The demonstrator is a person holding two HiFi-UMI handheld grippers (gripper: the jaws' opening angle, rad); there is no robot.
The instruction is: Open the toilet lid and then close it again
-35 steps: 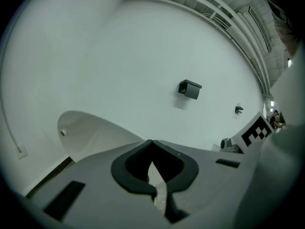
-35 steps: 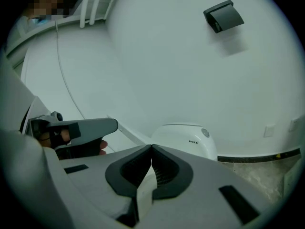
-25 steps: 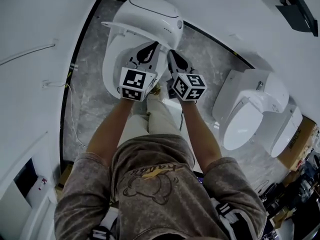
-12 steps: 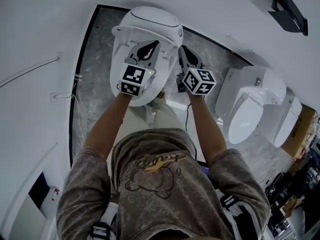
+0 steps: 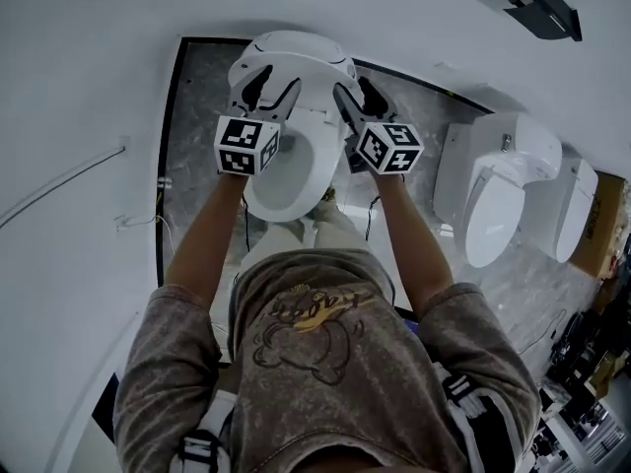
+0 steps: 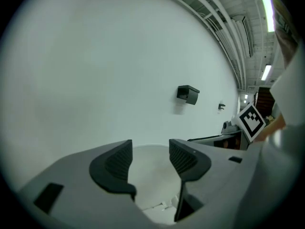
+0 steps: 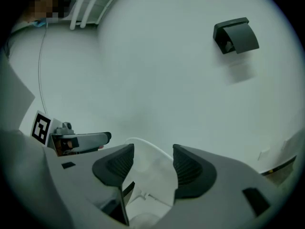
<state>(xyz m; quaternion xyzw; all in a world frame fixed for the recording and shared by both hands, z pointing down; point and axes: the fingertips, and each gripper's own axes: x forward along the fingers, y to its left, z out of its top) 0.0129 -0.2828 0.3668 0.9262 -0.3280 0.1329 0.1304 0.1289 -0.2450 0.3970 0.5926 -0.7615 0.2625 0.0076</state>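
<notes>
As only head view shows, bowl [image 5: 286, 180], neighbouring toilets [image 5: 493, 200]

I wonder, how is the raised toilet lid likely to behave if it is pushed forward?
The lid looks like a stiff, glossy plastic shell, so it should swing as one piece and may be slippery. It stands nearly upright, apparently hinged at the back, so a light push would probably tip it down onto the bowl.
</notes>
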